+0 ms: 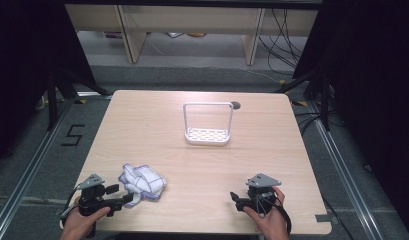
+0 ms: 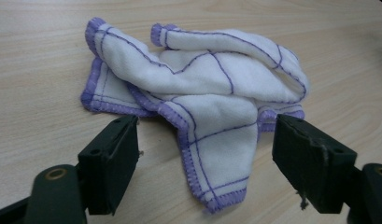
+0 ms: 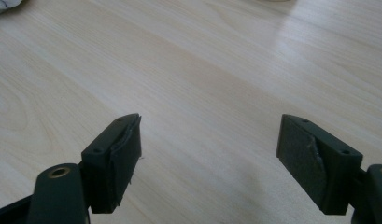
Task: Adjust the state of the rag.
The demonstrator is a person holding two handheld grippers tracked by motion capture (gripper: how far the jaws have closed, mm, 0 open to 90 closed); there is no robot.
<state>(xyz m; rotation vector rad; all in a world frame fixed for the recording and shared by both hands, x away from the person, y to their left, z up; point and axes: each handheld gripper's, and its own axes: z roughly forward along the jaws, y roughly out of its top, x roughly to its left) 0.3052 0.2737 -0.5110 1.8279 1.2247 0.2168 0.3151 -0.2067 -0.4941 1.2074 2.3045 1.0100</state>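
Note:
A crumpled white cloth with purple stitching (image 1: 141,182) lies near the table's front left. My left gripper (image 1: 123,194) rests just left of it, jaws wide apart. In the left gripper view a hanging corner of the cloth (image 2: 216,154) lies between the open jaws of the left gripper (image 2: 205,154), touching neither pad. My right gripper (image 1: 236,197) sits at the front right, held by a hand, open over bare wood. In the right gripper view the right gripper (image 3: 209,154) has nothing between its jaws.
A white wire-handled rack with a yellow-patterned base (image 1: 208,134) stands at the middle back of the wooden table (image 1: 202,165). A dark round hole (image 1: 236,105) sits behind it. Black curtains, stands and cables flank the table.

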